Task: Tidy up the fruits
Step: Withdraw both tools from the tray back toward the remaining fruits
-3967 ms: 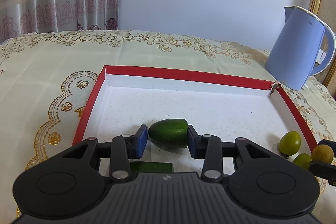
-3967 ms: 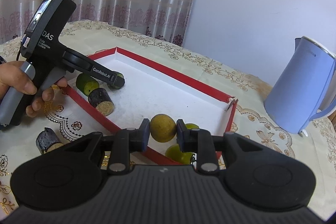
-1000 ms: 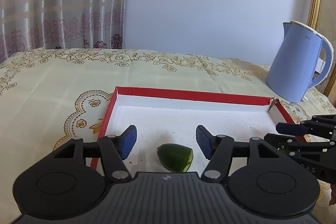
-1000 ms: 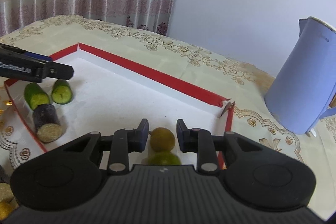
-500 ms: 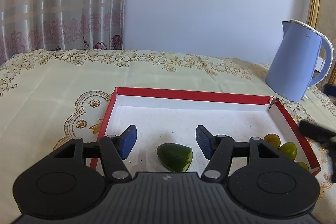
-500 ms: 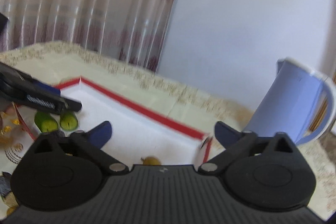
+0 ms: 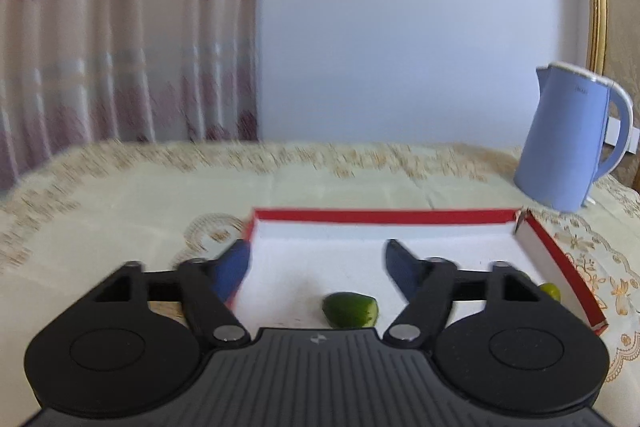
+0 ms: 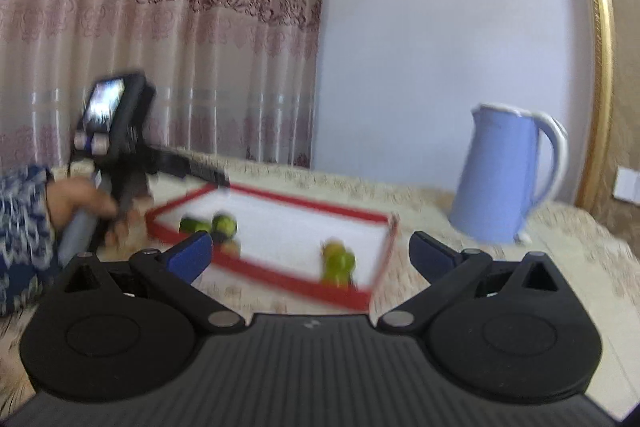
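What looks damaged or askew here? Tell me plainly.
The red-rimmed tray has a split far right corner: the two walls gape apart there, one end sticking up. Nothing looks spilled.

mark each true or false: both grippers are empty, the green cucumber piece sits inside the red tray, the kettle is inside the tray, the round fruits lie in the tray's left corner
1. Both grippers are empty: true. The left gripper and right gripper stand open, nothing between them.
2. The green cucumber piece sits inside the red tray: true.
3. The kettle is inside the tray: false. It stands on the tablecloth beyond the tray's far right corner.
4. The round fruits lie in the left corner: false. They lie near the right wall.
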